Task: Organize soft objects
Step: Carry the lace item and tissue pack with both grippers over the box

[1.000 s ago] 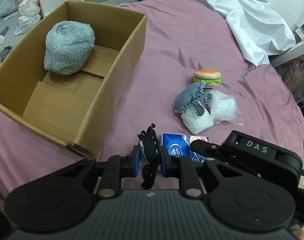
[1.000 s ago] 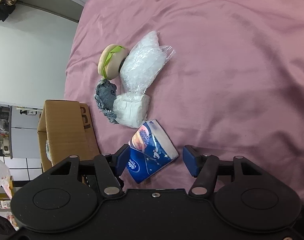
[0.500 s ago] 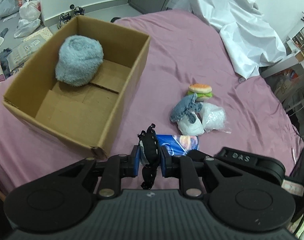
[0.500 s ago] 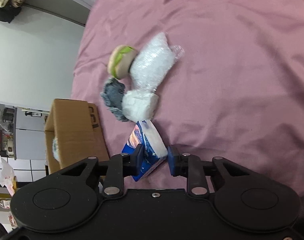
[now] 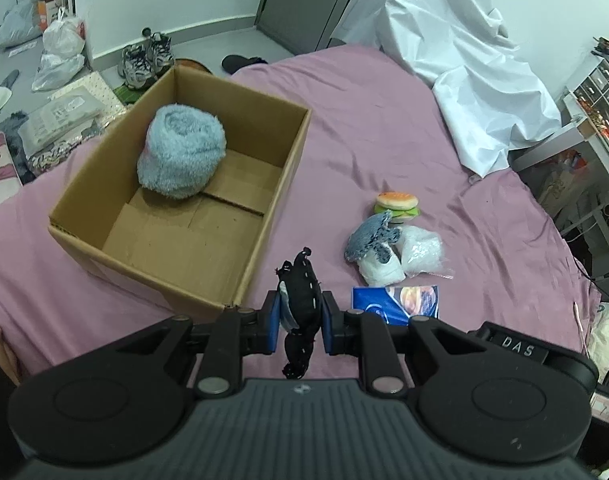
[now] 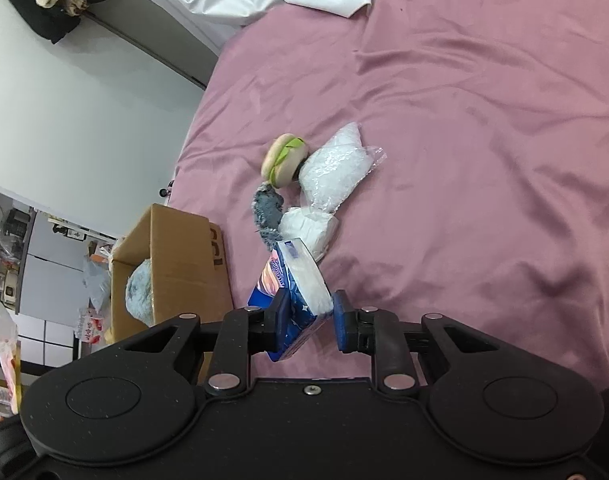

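Up front in the left wrist view, the left gripper (image 5: pixel 301 317) is clamped on a small black pouch (image 5: pixel 300 300) with white stitching, held upright above the pink bed (image 5: pixel 384 128). Beyond it and to the left, an open cardboard box (image 5: pixel 264 216) sits on the bed near its left edge, with a fluffy light-blue bundle (image 5: pixel 182 152) resting against the box's far inner end. To the right of the box a small heap lies on the sheet: a toy burger (image 5: pixel 397 206), a grey-blue knitted piece (image 5: pixel 370 236) draped over a white wad (image 5: pixel 382 272), and a clear bag of white filling (image 5: pixel 420 252) touching them. Nearer the camera, a blue tissue pack (image 5: pixel 396 304) shows just above the right gripper's body.

From the right wrist view, the right gripper (image 6: pixel 307 316) is closed on the blue tissue pack (image 6: pixel 292 292), which stands tilted between the pads, squeezed at its lower part. Just beyond lie the white wad (image 6: pixel 308 228), the grey-blue knitted piece (image 6: pixel 266 212), the toy burger (image 6: pixel 284 160) and the clear bag of white filling (image 6: pixel 336 168), all bunched together on the bed (image 6: pixel 484 160). At the left, the cardboard box (image 6: pixel 180 256) stands with the fluffy light-blue bundle (image 6: pixel 138 292) showing inside it.
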A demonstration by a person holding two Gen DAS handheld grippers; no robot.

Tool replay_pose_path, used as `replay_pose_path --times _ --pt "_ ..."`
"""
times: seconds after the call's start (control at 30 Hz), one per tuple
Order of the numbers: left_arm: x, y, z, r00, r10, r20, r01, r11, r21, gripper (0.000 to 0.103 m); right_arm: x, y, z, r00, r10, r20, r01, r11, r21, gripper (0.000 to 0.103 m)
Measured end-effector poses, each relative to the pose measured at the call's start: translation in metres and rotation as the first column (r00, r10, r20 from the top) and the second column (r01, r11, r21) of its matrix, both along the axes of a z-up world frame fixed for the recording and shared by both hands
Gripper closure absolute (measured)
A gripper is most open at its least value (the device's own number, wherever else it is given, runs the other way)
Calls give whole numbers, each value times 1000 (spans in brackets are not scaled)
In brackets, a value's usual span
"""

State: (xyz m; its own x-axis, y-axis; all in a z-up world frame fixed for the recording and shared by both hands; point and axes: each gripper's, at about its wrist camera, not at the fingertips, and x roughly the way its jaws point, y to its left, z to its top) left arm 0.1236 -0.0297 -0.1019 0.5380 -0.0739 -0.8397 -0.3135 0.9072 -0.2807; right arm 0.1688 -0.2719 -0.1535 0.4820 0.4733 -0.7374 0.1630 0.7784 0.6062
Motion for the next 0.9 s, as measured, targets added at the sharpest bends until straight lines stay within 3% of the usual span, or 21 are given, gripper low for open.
replay_pose_path --times 0.9 --pt "-5 52 35 996 36 83 -36 999 5 83 -13 30 72 983 -17 182 31 997 -75 81"
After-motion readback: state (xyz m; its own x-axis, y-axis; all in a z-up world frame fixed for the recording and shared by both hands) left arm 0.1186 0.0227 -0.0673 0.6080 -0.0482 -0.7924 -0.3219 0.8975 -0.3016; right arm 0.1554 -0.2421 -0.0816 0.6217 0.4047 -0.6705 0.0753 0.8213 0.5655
